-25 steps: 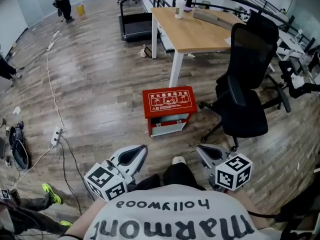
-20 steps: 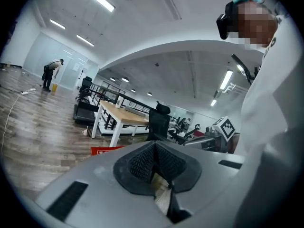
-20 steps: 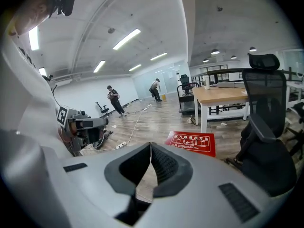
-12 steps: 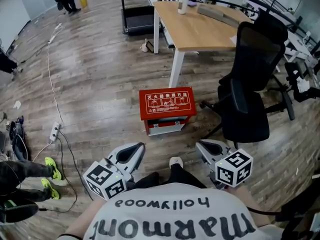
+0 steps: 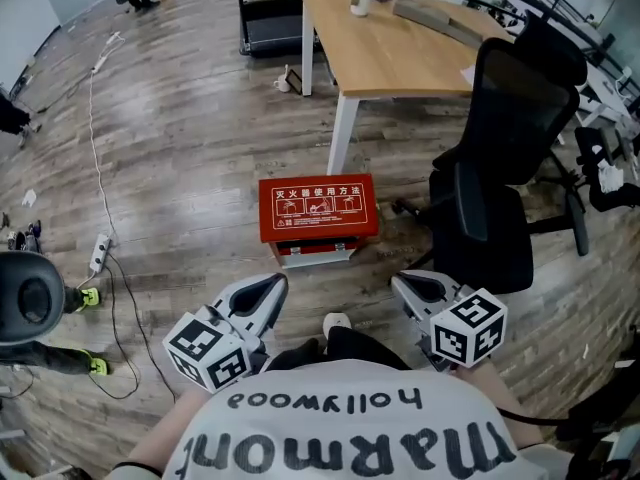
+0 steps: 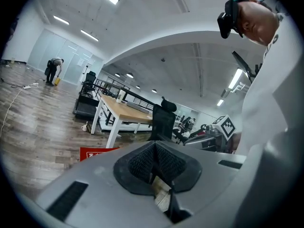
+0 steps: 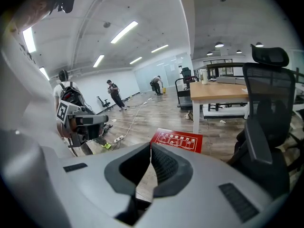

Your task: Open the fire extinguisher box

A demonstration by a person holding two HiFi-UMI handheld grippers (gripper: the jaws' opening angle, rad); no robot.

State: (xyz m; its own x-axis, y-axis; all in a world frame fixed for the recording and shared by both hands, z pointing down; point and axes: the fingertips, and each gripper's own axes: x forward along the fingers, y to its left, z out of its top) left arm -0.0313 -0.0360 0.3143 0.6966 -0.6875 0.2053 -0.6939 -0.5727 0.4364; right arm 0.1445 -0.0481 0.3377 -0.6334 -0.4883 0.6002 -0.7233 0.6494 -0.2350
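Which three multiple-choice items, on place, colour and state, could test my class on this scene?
1. Where is the fire extinguisher box? A. on the floor by the desk B. on the desk C. on a wall
2. Its colour? A. yellow B. red C. blue
3. The left gripper and right gripper are? A. wide open B. shut on the box C. shut, empty

A: it sits on floorboards beside the desk leg. B: its top shows red. C: both pairs of fingers meet with nothing between.
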